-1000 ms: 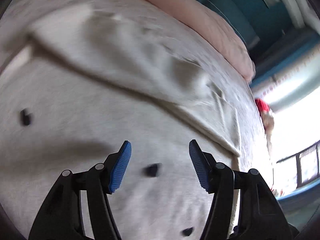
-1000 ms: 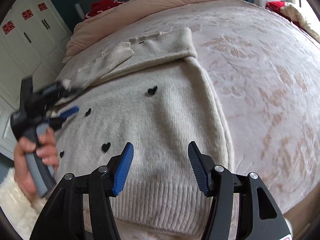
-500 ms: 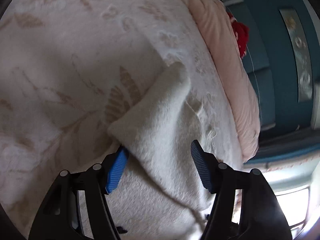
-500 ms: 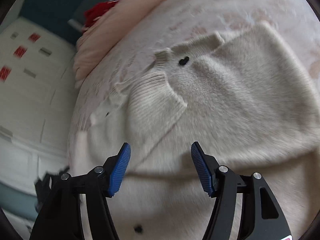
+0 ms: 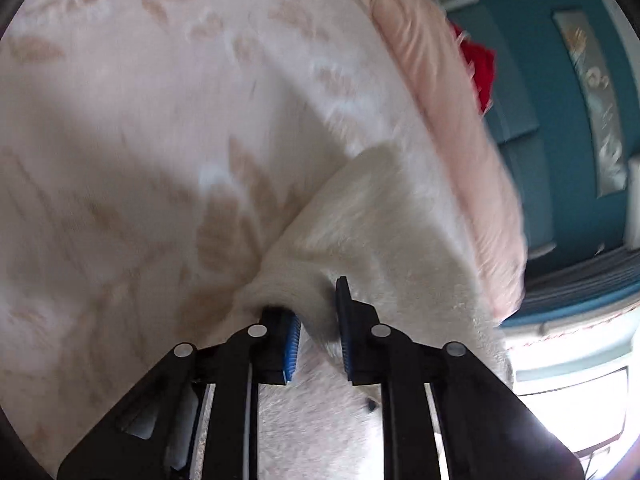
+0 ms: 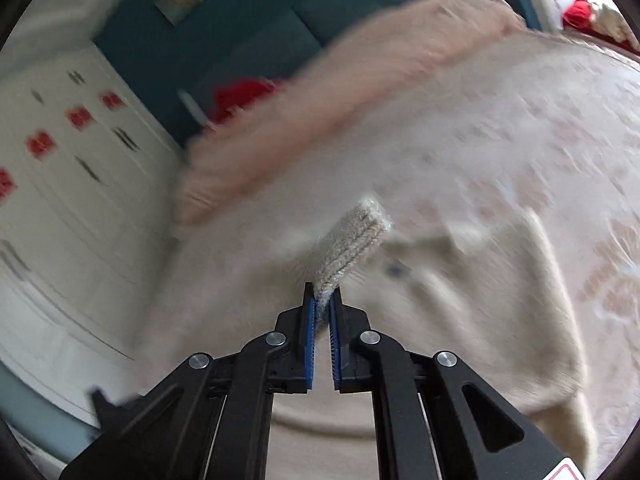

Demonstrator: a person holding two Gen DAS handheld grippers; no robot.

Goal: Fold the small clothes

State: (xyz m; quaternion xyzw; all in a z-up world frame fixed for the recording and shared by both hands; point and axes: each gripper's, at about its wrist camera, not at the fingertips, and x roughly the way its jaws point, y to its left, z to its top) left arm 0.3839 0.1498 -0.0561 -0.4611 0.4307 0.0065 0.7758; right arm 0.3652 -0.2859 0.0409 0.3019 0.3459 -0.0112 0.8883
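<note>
A cream knit sweater (image 6: 460, 320) with small black hearts lies on the floral bedspread (image 6: 540, 128). My right gripper (image 6: 323, 300) is shut on the sweater's ribbed cuff (image 6: 352, 240), which sticks up past the blue pads. In the left wrist view my left gripper (image 5: 318, 312) is nearly closed and pinches a fold at the edge of the sweater (image 5: 380, 232), with cloth bunched between its blue pads (image 5: 292, 336).
A pink quilt (image 5: 460, 140) lies rolled along the head of the bed, with something red (image 5: 478, 68) behind it and a teal wall (image 5: 560, 80) beyond. White wardrobe doors (image 6: 60, 200) stand to the left in the right wrist view. The bedspread (image 5: 120, 140) stretches left of the sweater.
Both grippers were open above the sweater. My right gripper has since closed on the ribbed cuff and lifted it. My left gripper has closed onto the sweater's edge.
</note>
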